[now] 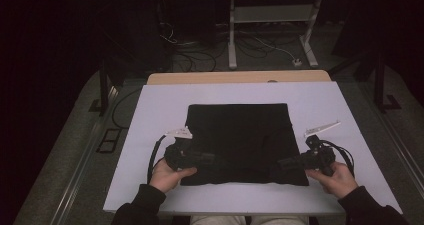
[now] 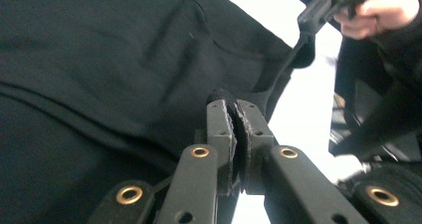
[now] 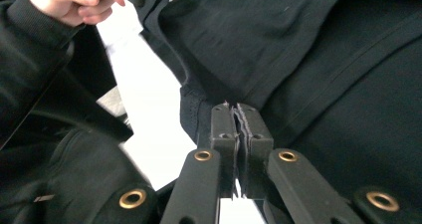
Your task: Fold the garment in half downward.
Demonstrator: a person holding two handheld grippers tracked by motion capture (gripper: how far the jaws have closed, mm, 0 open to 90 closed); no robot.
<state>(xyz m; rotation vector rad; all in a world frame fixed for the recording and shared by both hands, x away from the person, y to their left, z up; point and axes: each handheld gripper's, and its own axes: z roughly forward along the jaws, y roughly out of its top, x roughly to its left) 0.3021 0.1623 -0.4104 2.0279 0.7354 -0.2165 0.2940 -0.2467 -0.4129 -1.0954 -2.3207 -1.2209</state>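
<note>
A black garment (image 1: 239,140) lies spread flat in the middle of the high view on a white board (image 1: 150,115), its near edge towards the person at the bottom of the frame. The left gripper (image 1: 209,158), at the lower left of the cloth, has its jaws pressed together on a fold of the fabric, which shows as a small black tuft at the tips in the left gripper view. The right gripper (image 1: 282,162), at the lower right corner, likewise pinches the cloth's edge between closed jaws.
</note>
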